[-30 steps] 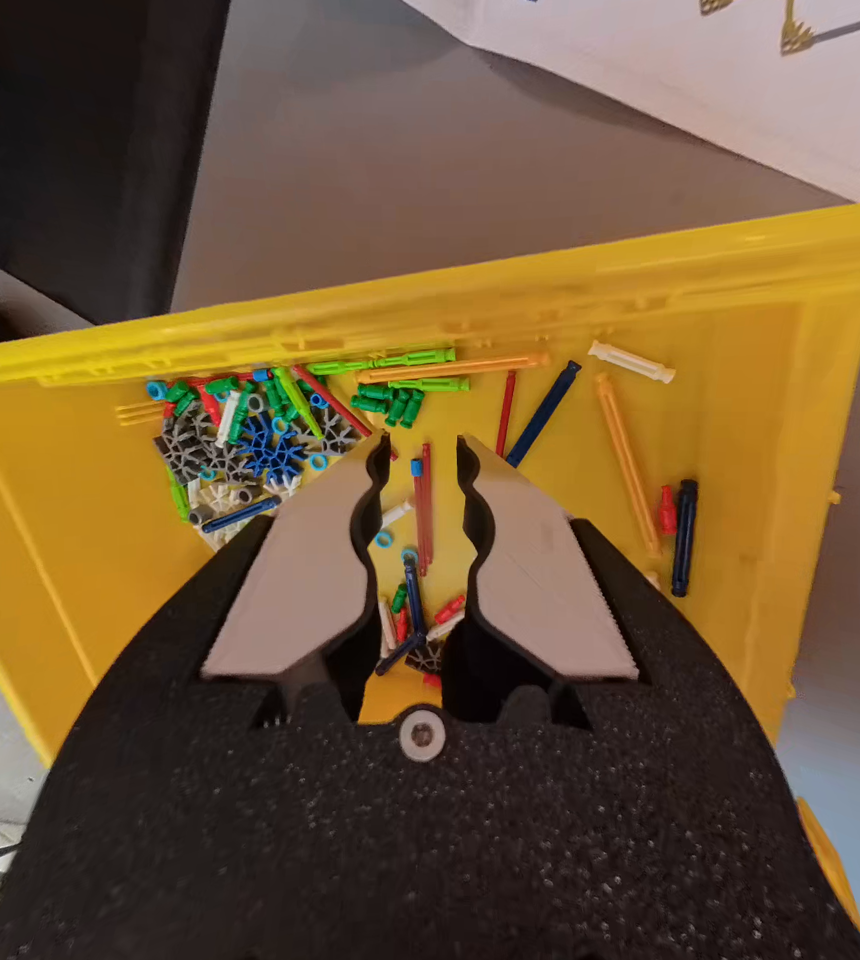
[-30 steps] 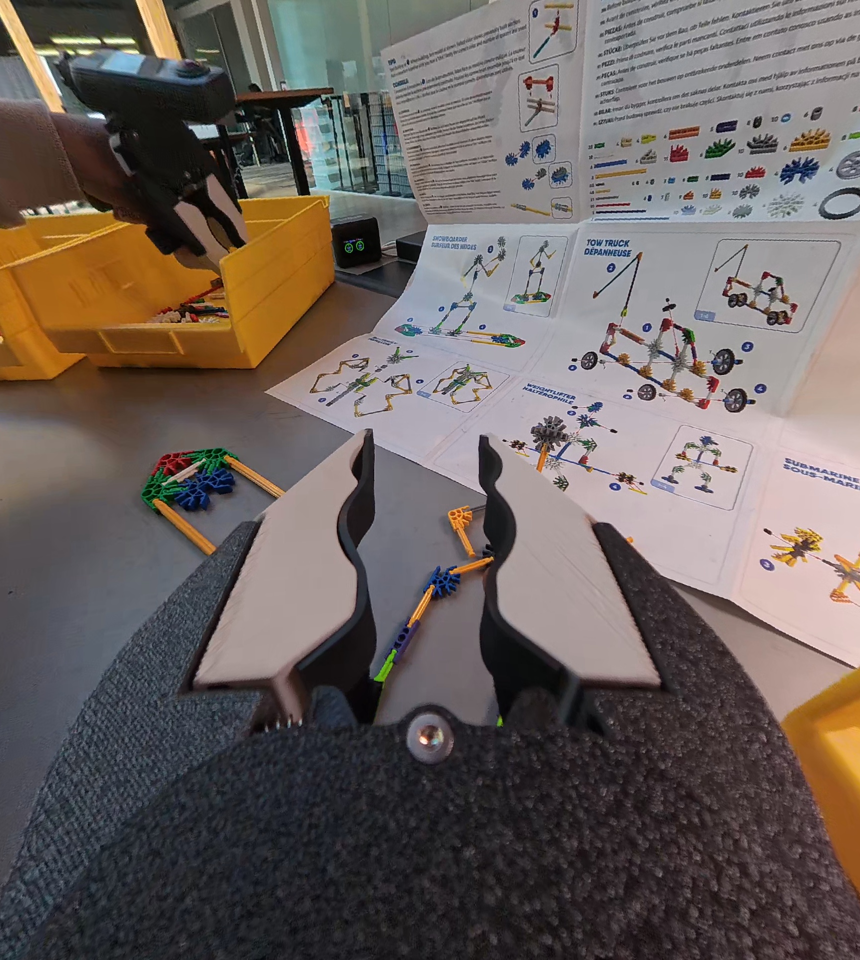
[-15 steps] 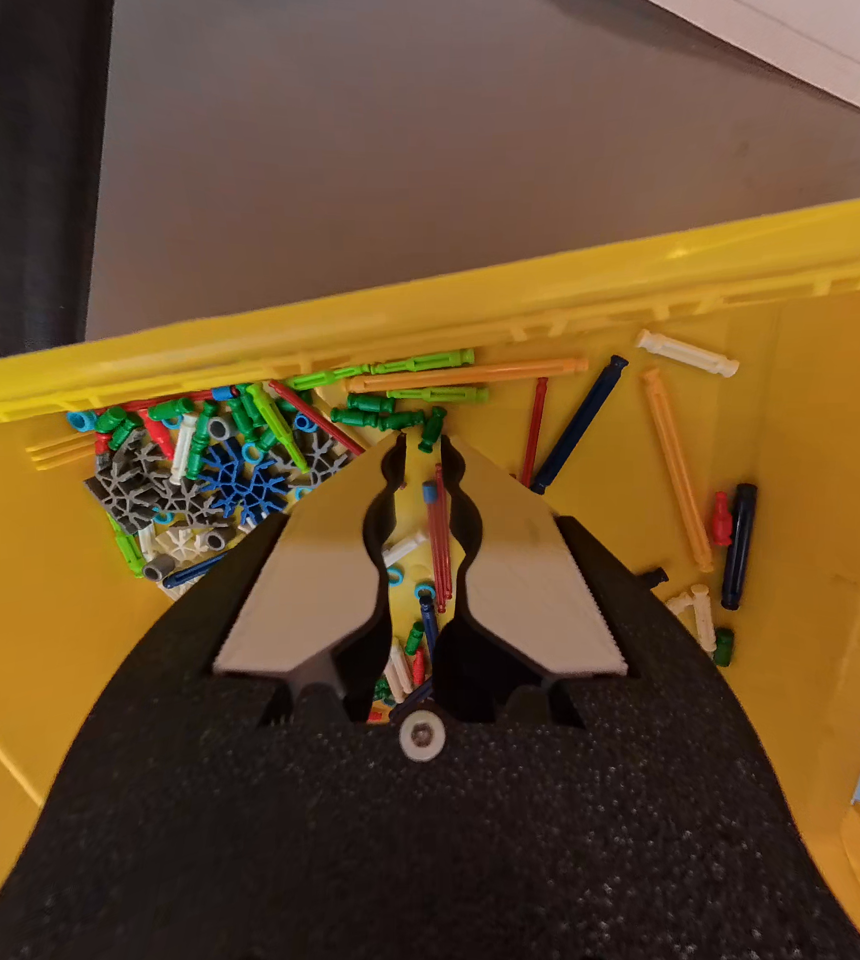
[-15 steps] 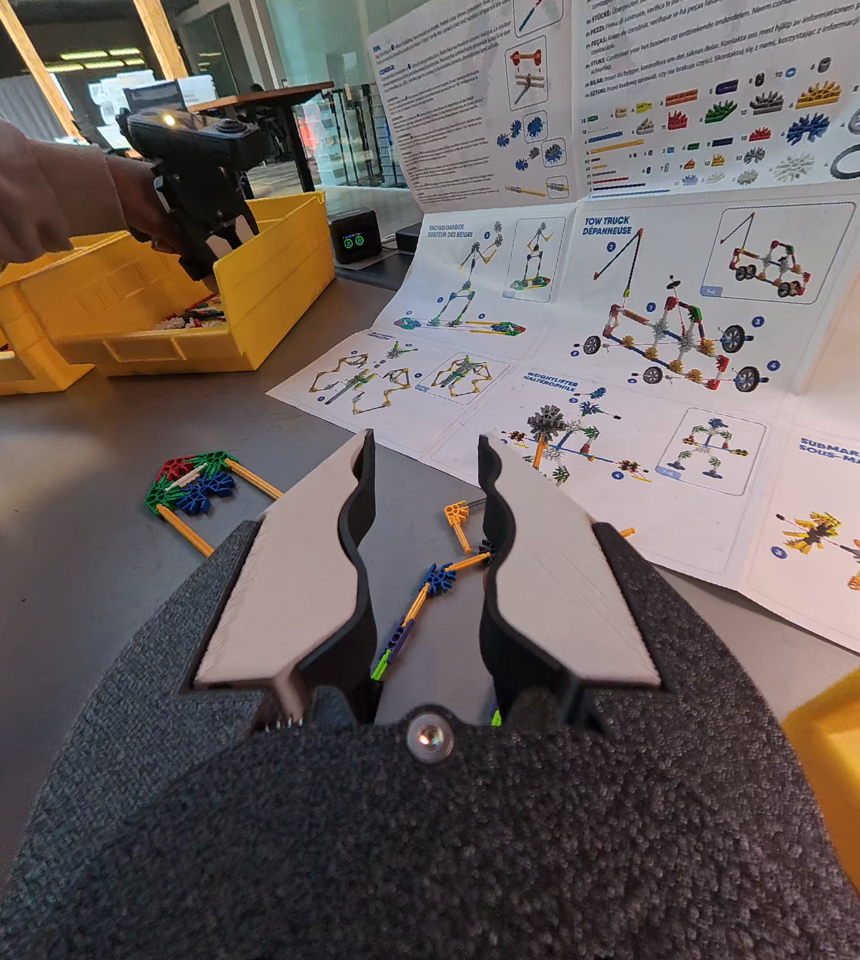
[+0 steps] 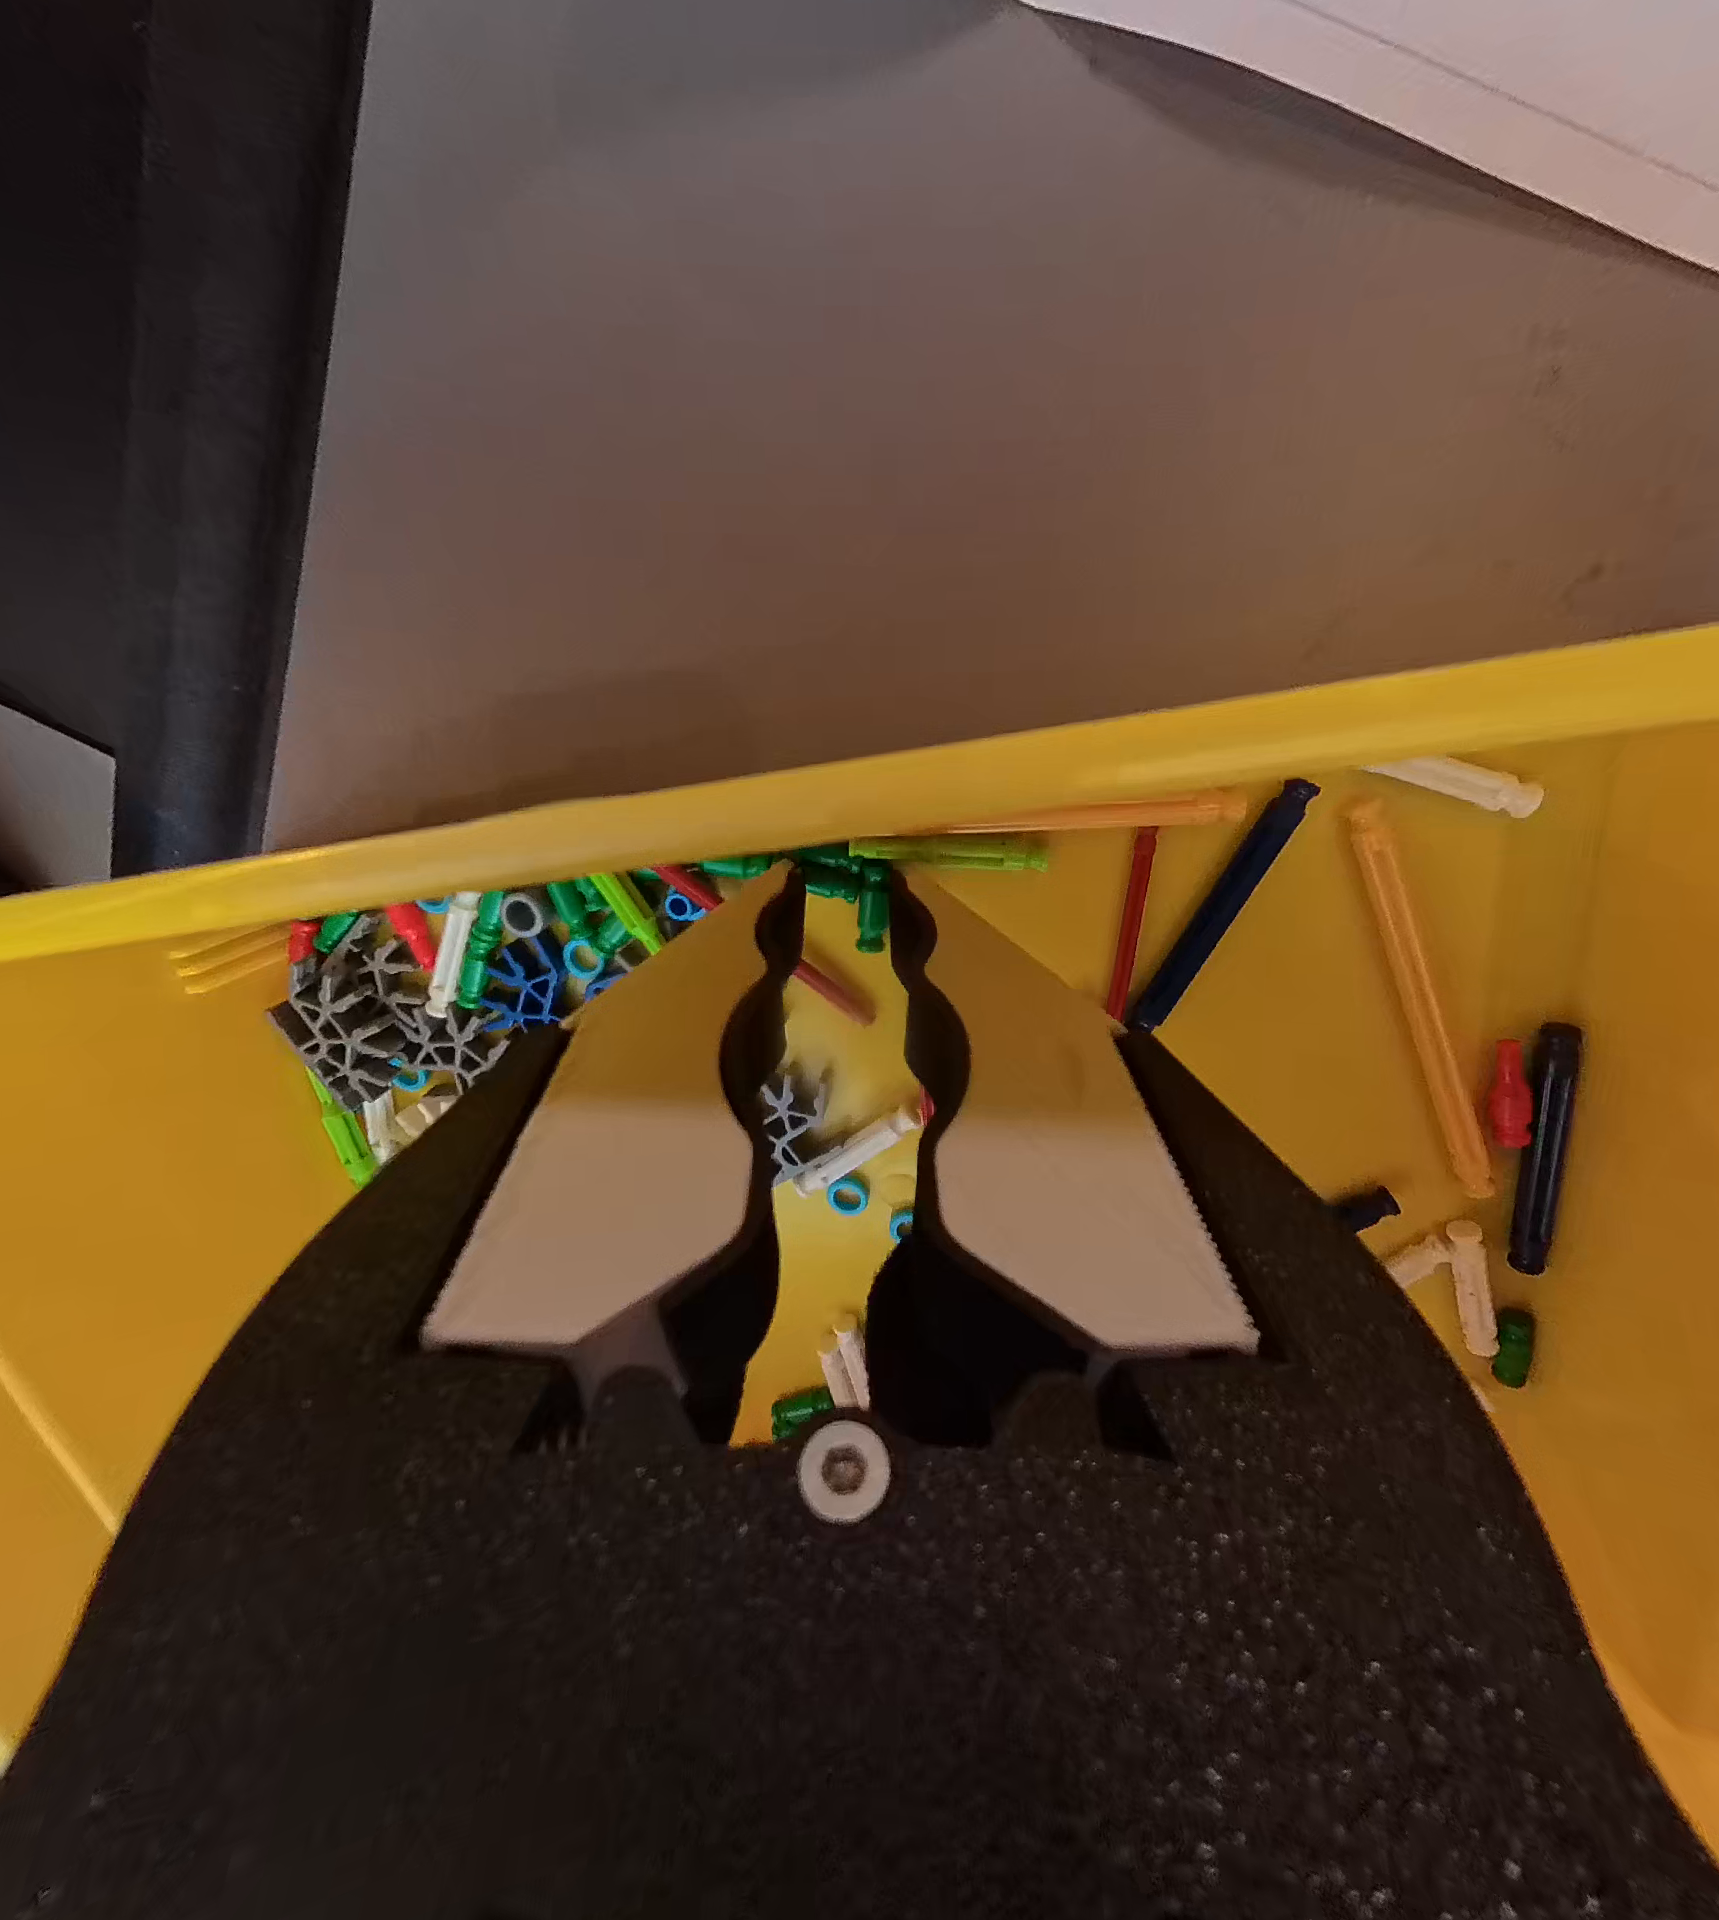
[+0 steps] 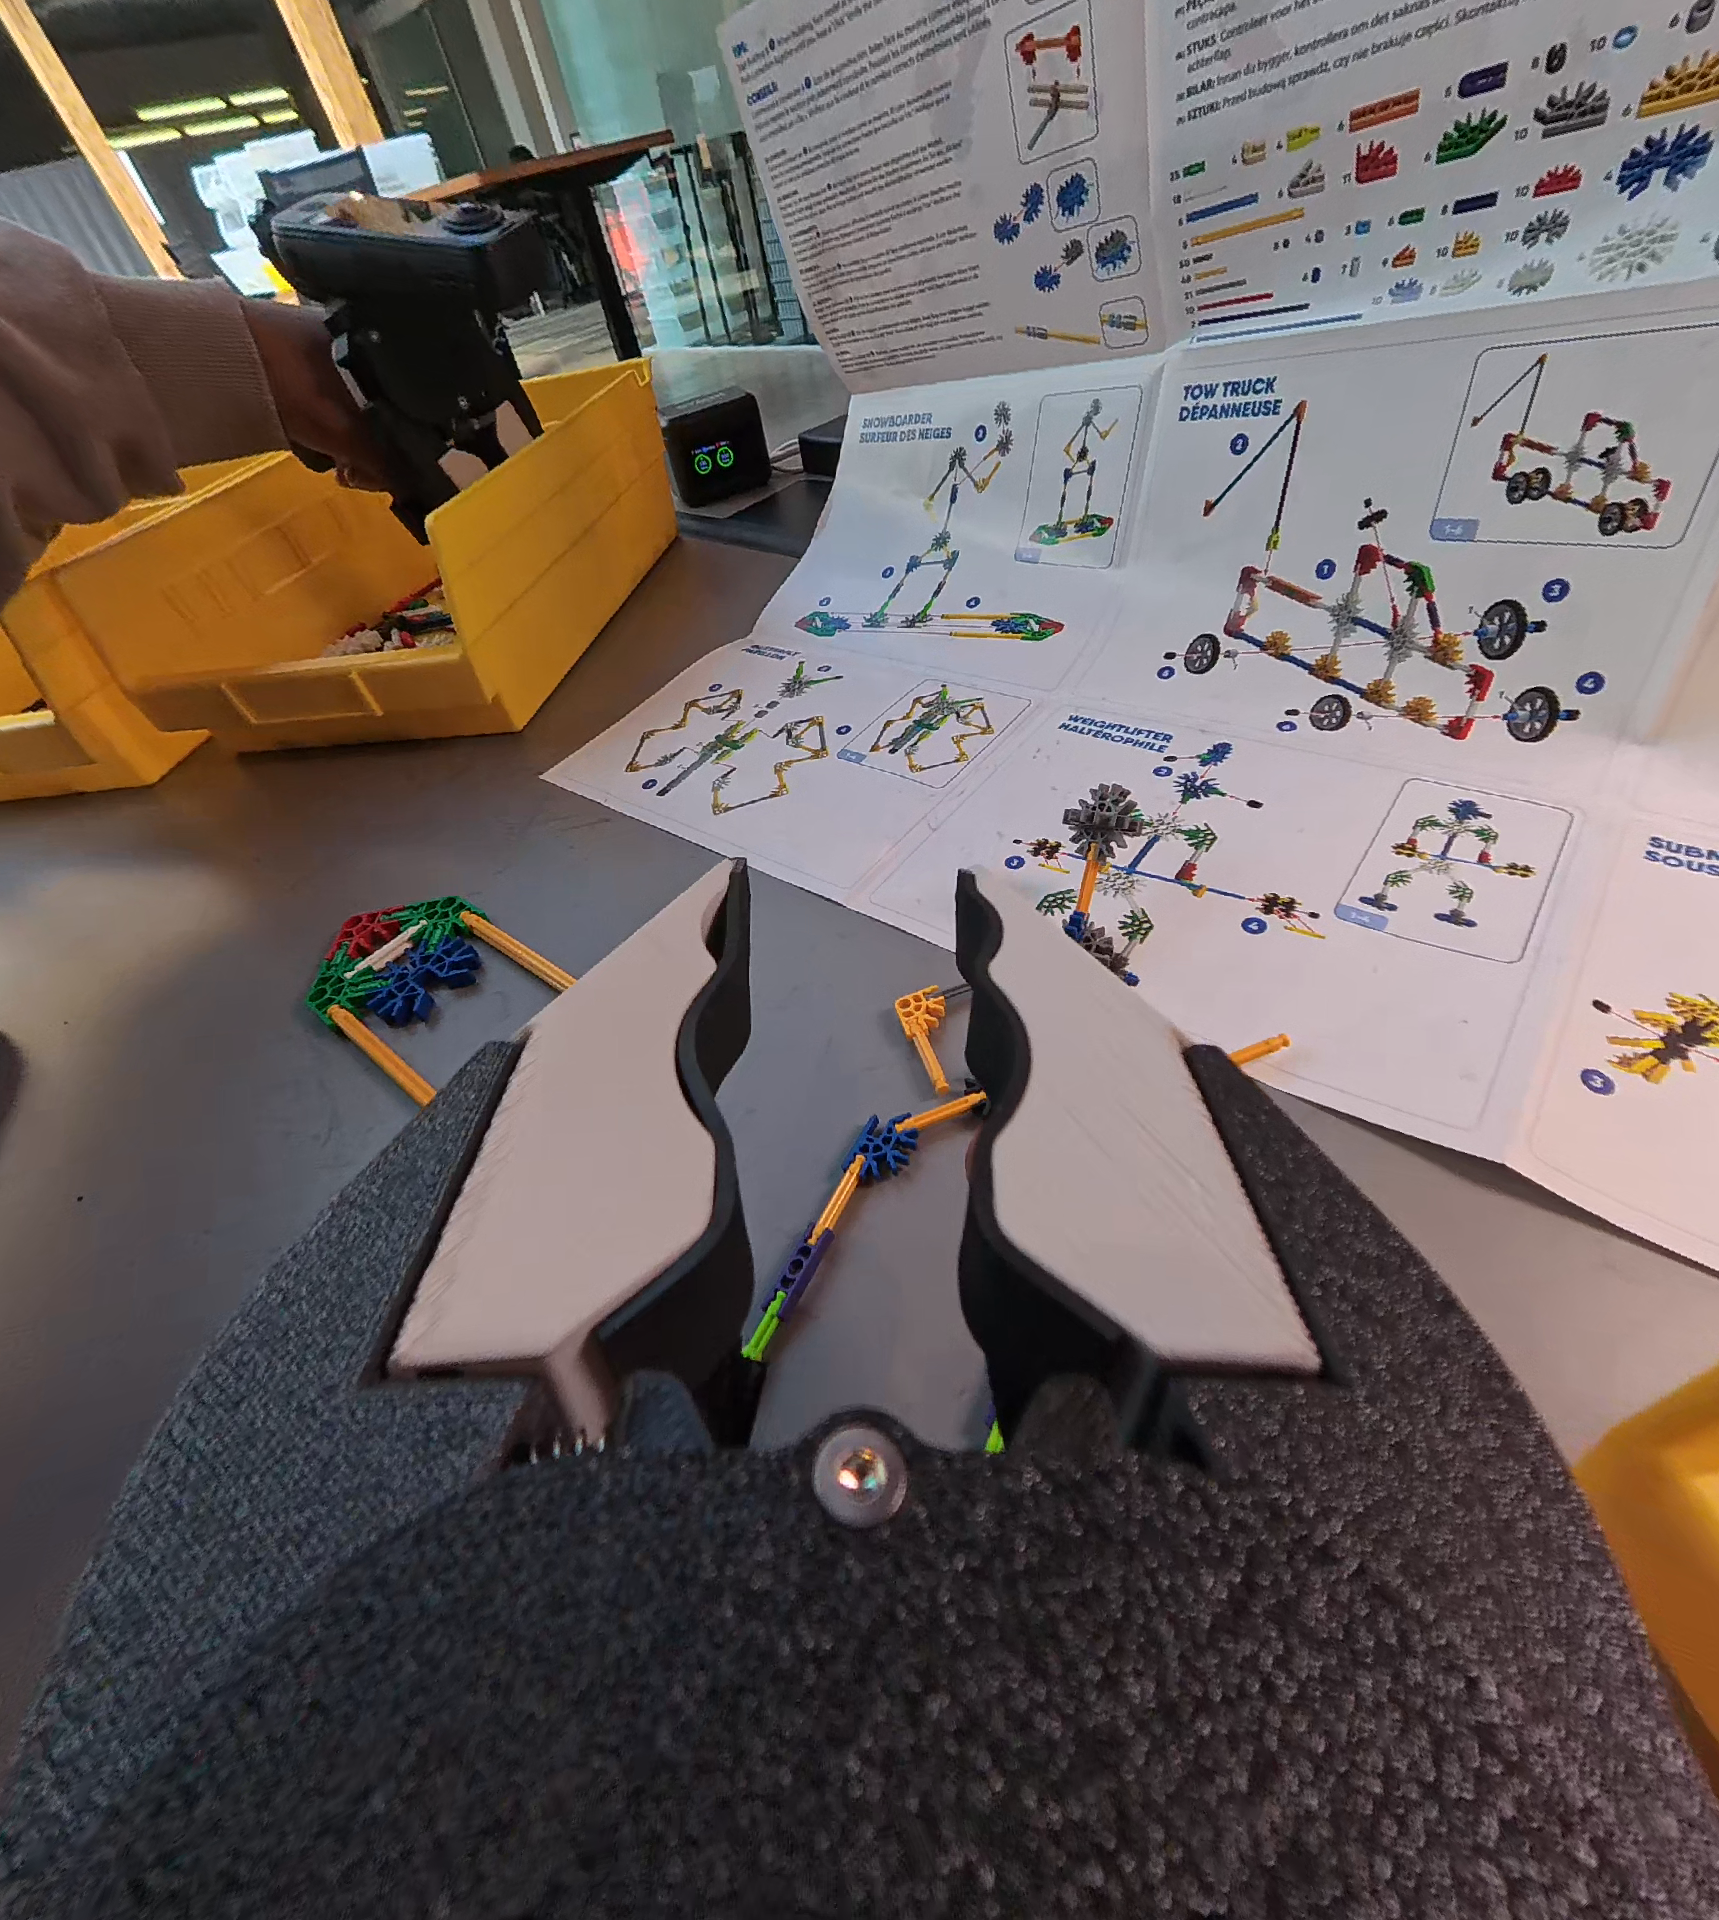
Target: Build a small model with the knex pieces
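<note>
The left gripper [image 5: 839,914] is lowered into the yellow bin [image 5: 55,1195], jaws narrowly parted and empty, over a grey connector [image 5: 790,1127]: light, stiff, best pinched across its flat. The right gripper [image 6: 850,883] is held wide over a rod chain [image 6: 870,1153].

The right gripper [image 6: 850,904] hangs open above a gray table [image 6: 138,935], over a rod-and-connector chain [image 6: 865,1153]. A printed instruction sheet [image 6: 1354,623] lies beyond. Farther left, the left gripper [image 6: 419,353] dips into a yellow bin [image 6: 543,582].
</note>
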Available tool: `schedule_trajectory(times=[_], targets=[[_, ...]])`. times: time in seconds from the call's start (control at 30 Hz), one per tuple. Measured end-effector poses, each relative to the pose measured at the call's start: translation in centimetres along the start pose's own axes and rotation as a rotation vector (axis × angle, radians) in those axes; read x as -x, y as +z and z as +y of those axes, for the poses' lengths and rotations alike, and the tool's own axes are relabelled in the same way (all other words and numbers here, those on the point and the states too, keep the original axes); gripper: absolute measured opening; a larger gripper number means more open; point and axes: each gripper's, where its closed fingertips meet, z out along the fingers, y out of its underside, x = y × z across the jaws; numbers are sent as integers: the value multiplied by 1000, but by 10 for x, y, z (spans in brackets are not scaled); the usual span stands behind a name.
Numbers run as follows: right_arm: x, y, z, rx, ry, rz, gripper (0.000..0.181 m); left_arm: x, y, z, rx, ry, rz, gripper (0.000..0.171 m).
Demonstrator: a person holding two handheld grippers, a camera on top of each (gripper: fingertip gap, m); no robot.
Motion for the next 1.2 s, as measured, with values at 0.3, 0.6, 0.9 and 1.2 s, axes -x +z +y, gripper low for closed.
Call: schedule_trajectory(times=[0.3,0.6,0.9,1.2], targets=[[1,0,0,1,1,-5,38,-1,-6,8,-34,-15,-17,14],[-1,1,2,13,14,-6,38,-6,-1,12,-19,-53,31,11],[0,1,2,13,17,-10,38,-13,-5,14,-10,-64,59,6],[-2,0,-1,0,13,-3,40,-120,-104,-100,-422,58,13,5]])
